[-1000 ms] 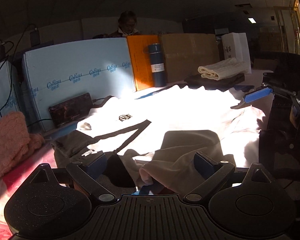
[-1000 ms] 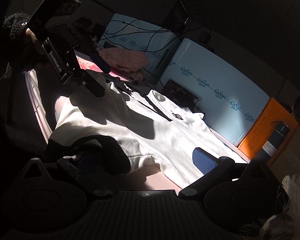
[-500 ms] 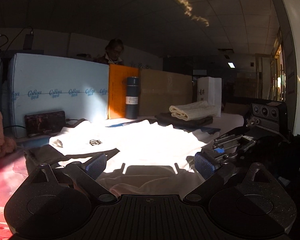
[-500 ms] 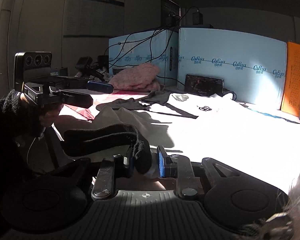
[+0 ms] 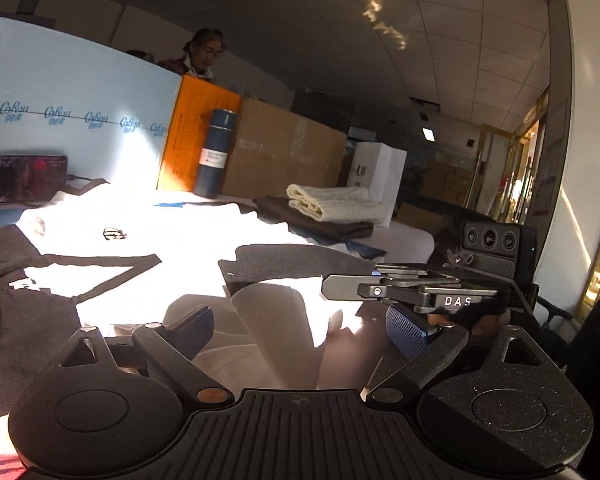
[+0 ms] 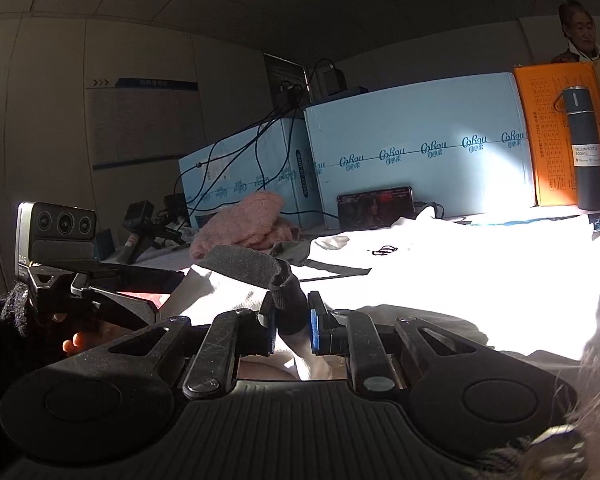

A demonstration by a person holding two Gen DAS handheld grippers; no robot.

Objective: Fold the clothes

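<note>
A white sweatshirt [image 5: 172, 236] with black trim and a small chest logo lies spread on the table, also in the right wrist view [image 6: 440, 264]. My right gripper [image 6: 293, 322] is shut on its black cuffed hem [image 6: 248, 262] and holds it lifted off the table. It shows in the left wrist view [image 5: 342, 286] with the hem [image 5: 292, 258] hanging from it. My left gripper [image 5: 300, 326] is open with the lifted white cloth between its fingers, not pinched. It appears at the left of the right wrist view [image 6: 112, 300].
Blue boxes [image 6: 412, 152], an orange box [image 5: 198, 132] and a blue bottle [image 5: 216, 152] line the back. A phone [image 6: 376, 206] leans there. A pink knit [image 6: 248, 220] lies left. Folded towels [image 5: 336, 202] sit far right. A person [image 5: 204, 52] stands behind.
My right gripper closed on the black hem and lifted it. Both grippers rose and levelled out, and the left one moved in beside the right, staying open.
</note>
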